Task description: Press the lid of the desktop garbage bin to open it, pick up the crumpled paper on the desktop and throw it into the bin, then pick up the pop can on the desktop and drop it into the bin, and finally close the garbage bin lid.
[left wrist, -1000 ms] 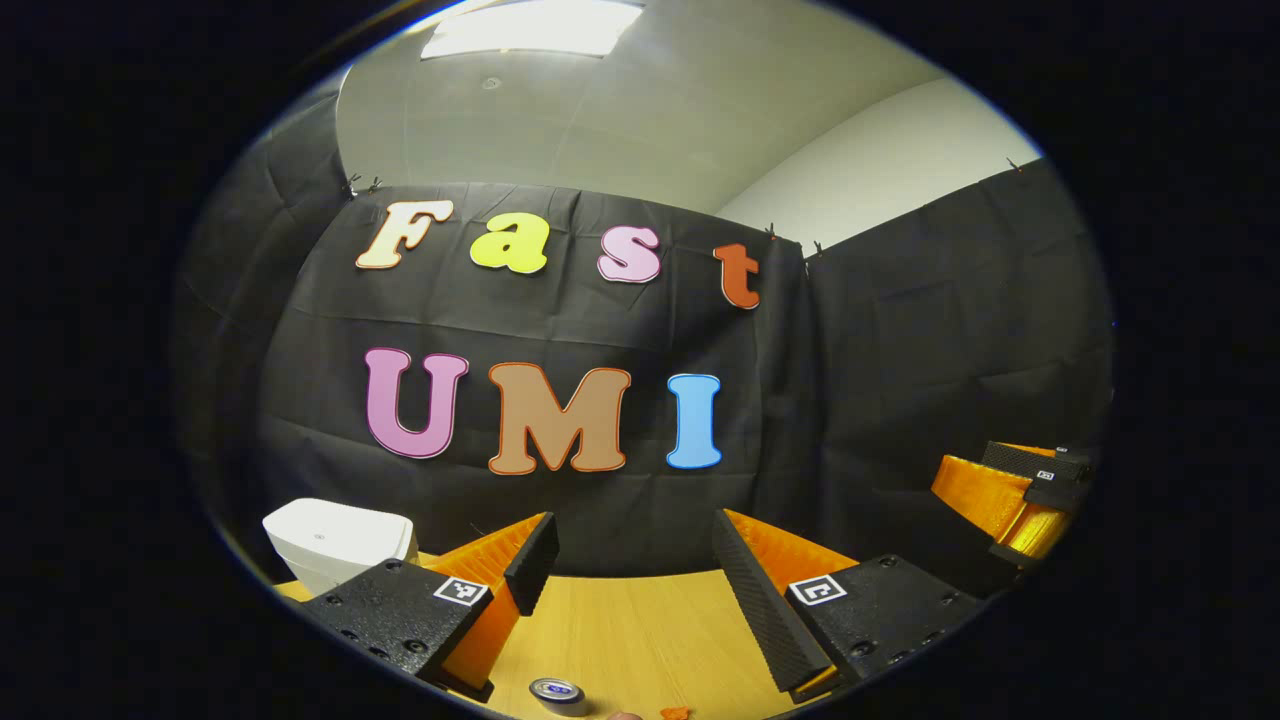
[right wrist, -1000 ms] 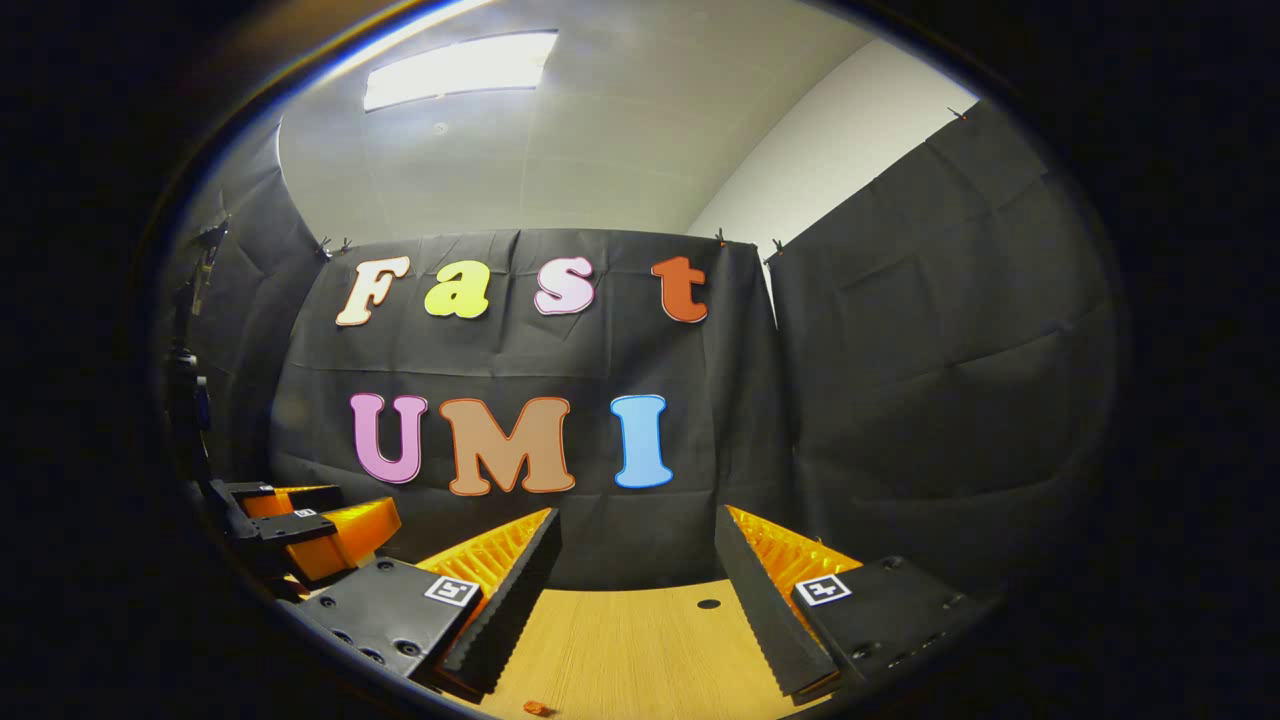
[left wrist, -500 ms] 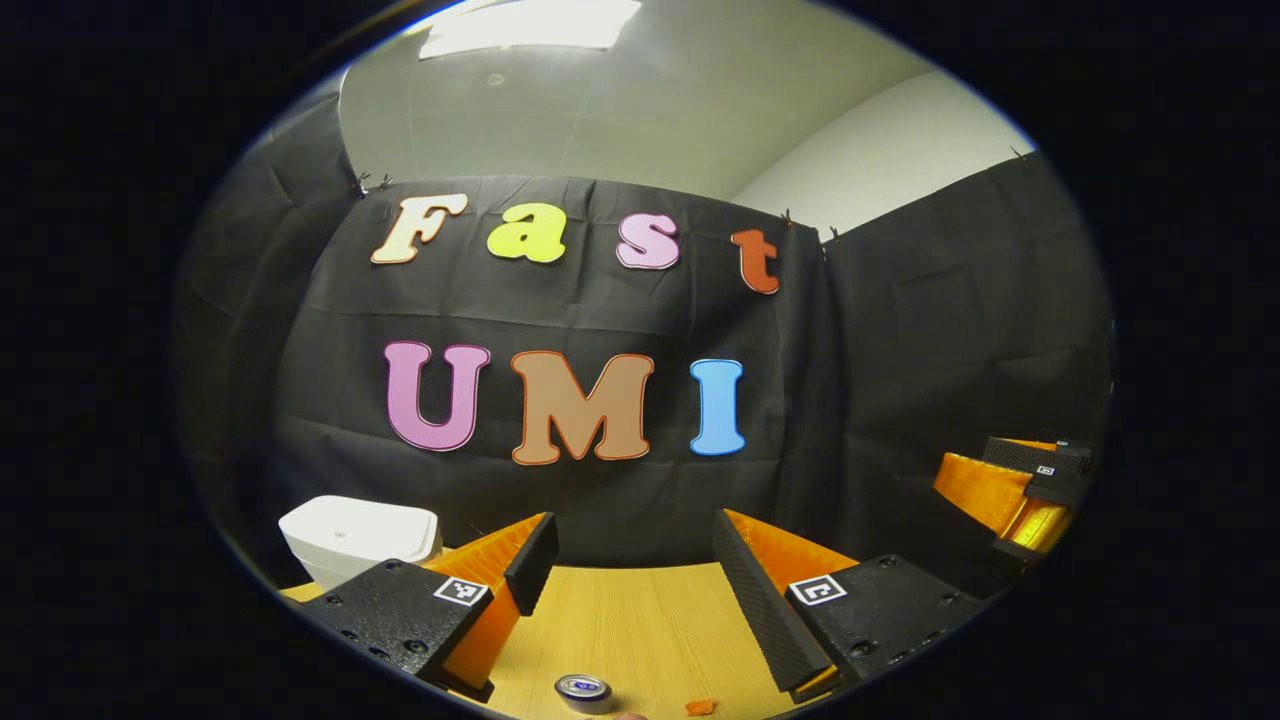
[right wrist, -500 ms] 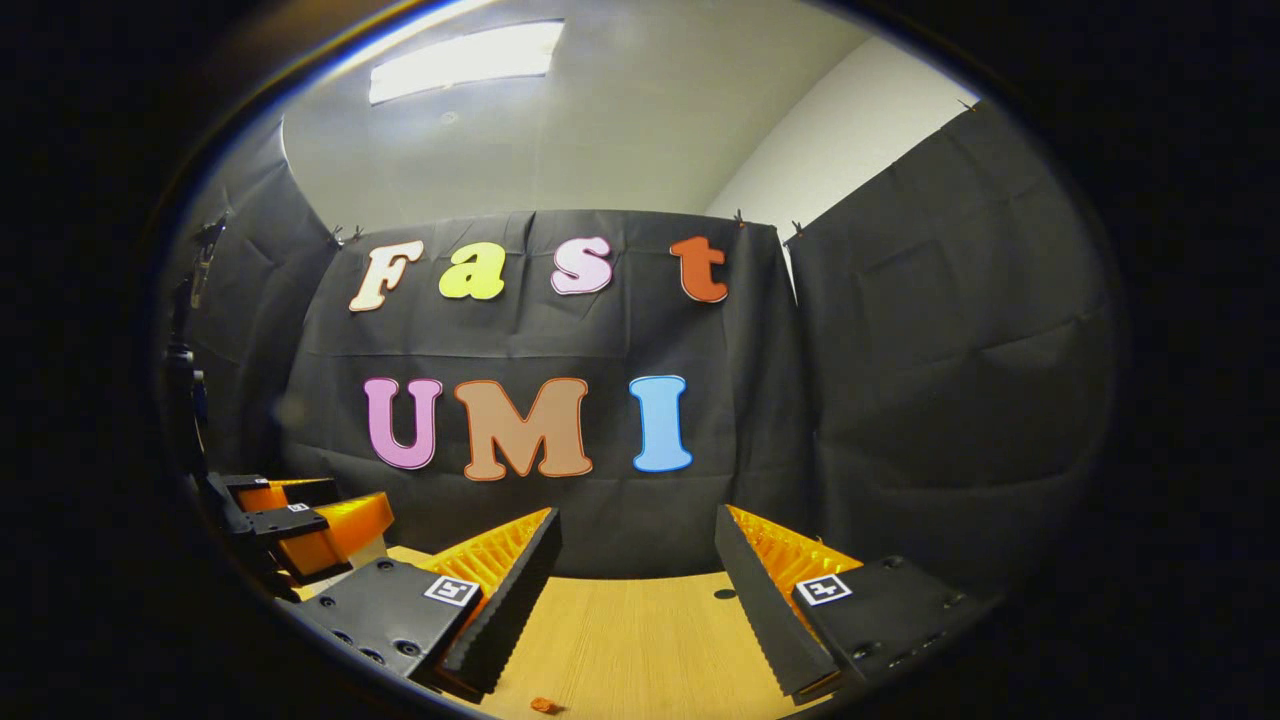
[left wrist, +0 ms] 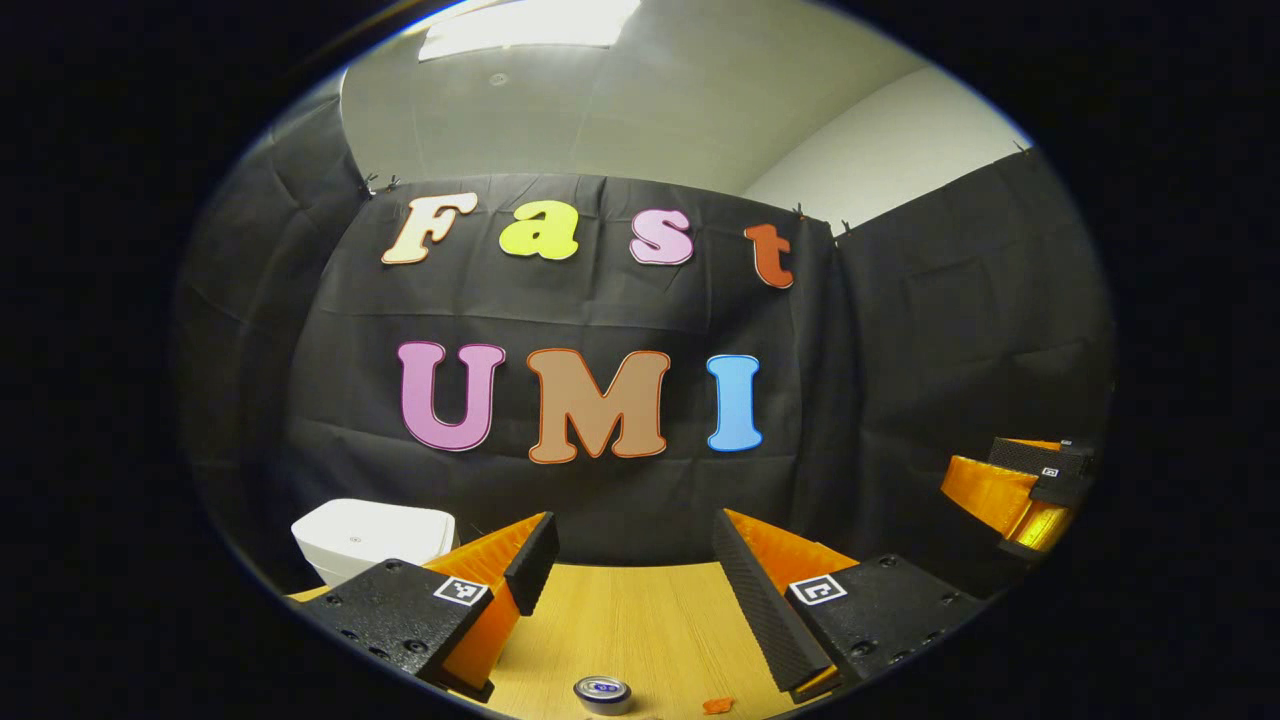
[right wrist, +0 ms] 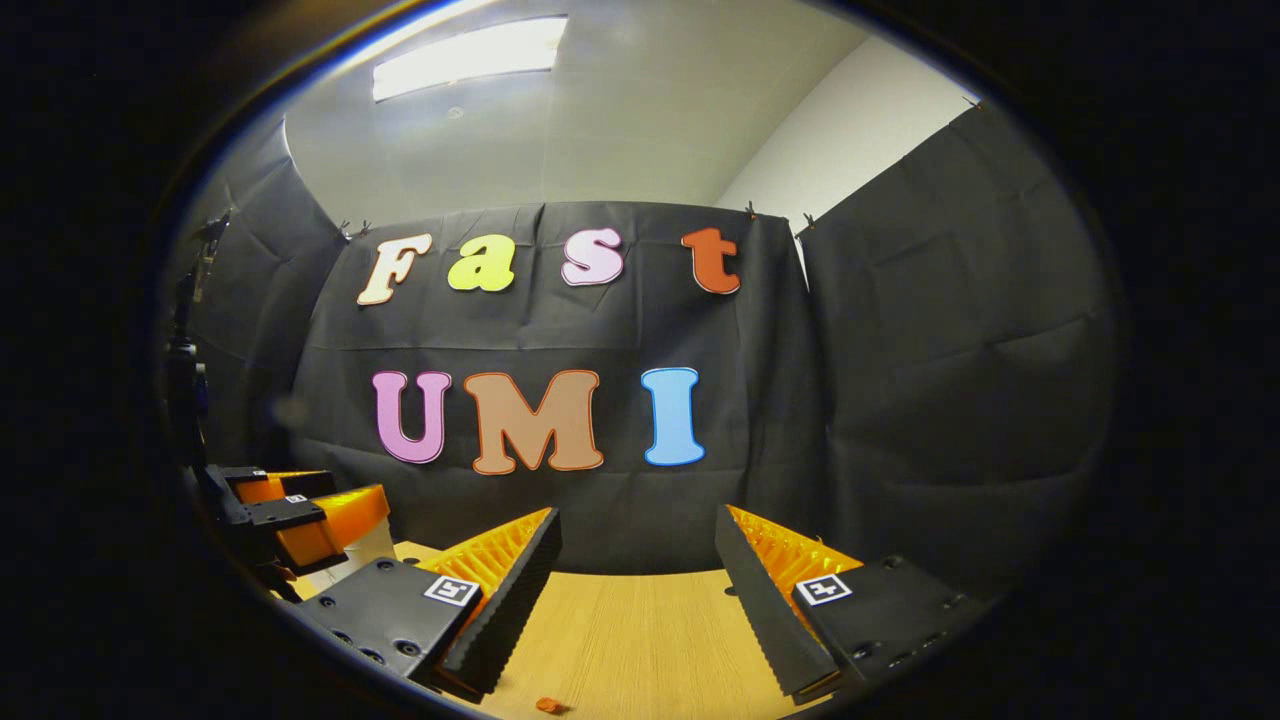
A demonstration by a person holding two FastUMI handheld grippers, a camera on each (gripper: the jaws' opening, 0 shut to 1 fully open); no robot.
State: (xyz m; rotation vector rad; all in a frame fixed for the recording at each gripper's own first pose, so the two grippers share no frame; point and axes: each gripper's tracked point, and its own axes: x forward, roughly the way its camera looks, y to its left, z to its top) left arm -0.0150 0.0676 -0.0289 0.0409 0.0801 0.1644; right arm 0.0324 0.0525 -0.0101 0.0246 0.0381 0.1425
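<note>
Black cloth is closing off the back of the booth, and a pale wooden table (left wrist: 640,620) is running up to it. Over the last second both views are sliding: in the left gripper view the white garbage bin (left wrist: 372,535) is drifting rightward and showing more of itself, and the pop can (left wrist: 602,692) is creeping toward the middle at the bottom edge, so the left tool (left wrist: 632,575) seems to be turning toward the left. In the right gripper view the right tool (right wrist: 637,585) is making a similar, smaller swing. The far-off left tool (right wrist: 300,515) is sliding a little to the right at that view's left edge.

Both tools are hanging with their jaws apart and nothing between them. The bin's lid is lying flat and shut, at the far left of the table, near the cloth. The can is standing upright near the front, apart from the bin. A small orange scrap (left wrist: 716,705) is lying just right of the can. The crumpled paper cannot be placed from these views.

Judging by this, the task is only beginning: the left tool is probably lining up to press the lid.
</note>
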